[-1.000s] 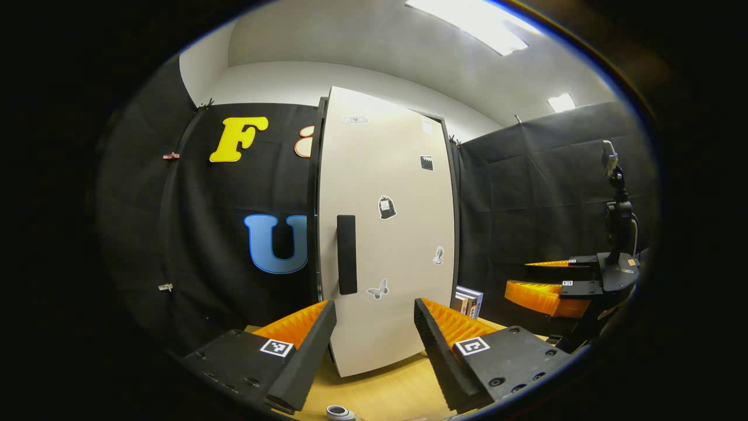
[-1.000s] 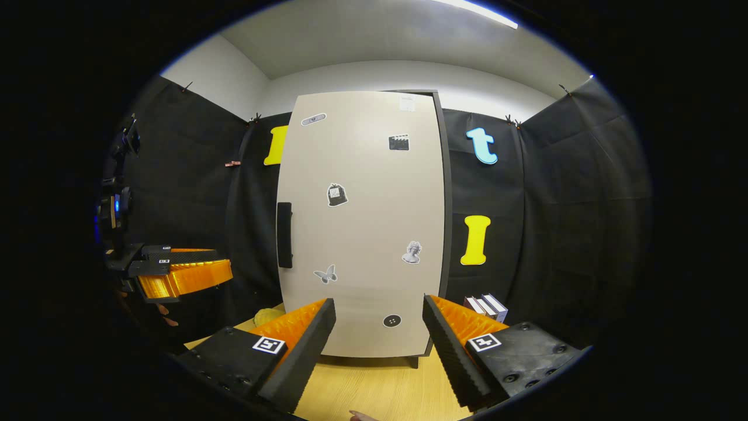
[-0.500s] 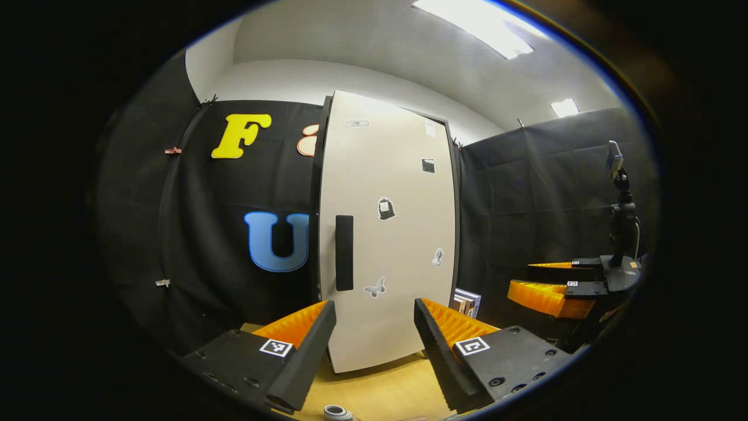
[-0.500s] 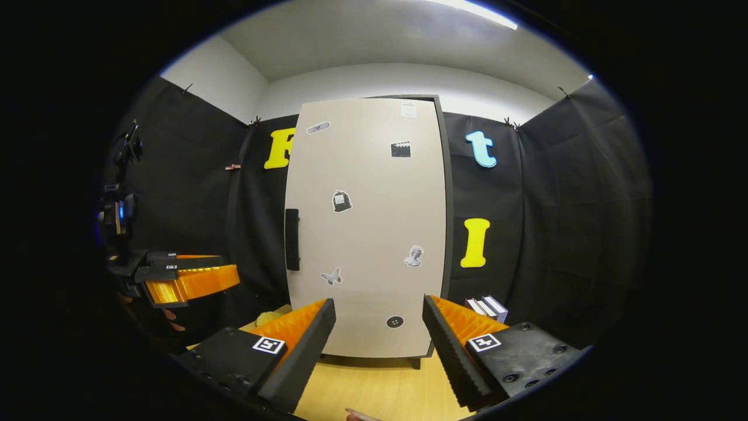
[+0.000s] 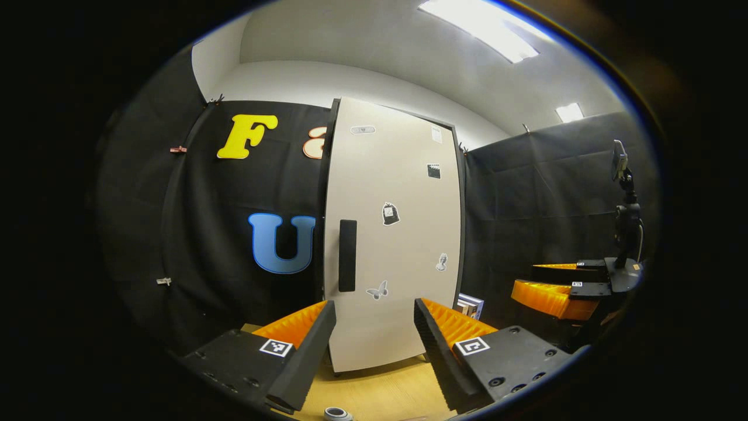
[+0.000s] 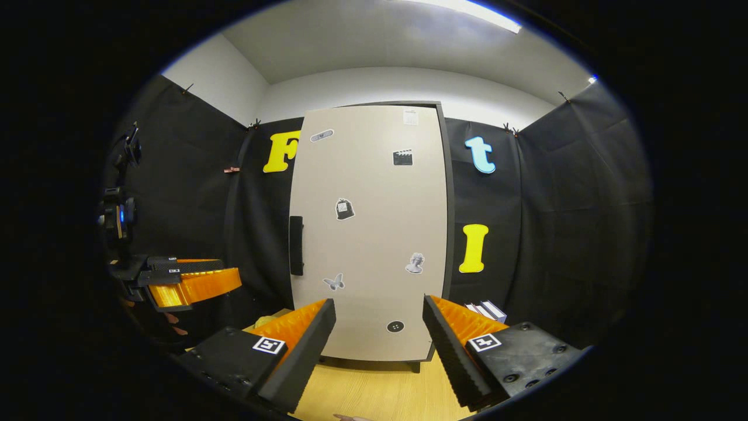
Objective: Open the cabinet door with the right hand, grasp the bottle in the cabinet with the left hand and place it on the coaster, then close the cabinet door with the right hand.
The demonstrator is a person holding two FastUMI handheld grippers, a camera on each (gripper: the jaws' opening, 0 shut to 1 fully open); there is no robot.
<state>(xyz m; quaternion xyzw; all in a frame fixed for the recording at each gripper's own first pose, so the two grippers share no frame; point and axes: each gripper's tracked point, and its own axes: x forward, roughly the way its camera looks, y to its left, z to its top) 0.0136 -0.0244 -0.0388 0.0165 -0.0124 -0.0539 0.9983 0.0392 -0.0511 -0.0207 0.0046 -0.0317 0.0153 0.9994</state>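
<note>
Fingers point(image 6: 447, 345) of right gripper point(image 6: 378, 345) spread wide, empty; left gripper point(image 5: 374, 345) likewise. One cabinet door point(image 6: 368, 234), shut, stood ahead between fingers, apart. One handle point(image 6: 296, 245), six stickers counted.

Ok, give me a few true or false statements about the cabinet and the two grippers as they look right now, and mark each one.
1. The cabinet door is shut. True.
2. The right gripper has its jaws closed on the door handle. False: its jaws stand open, short of the cabinet, holding nothing.
3. The handle sits near the door's left edge. True.
4. The left gripper holds a bottle. False: its jaws are open and empty.
5. Books stand to the right of the cabinet. True.
6. The door is plain. False: it carries stickers, among them a butterfly sticker.
</note>
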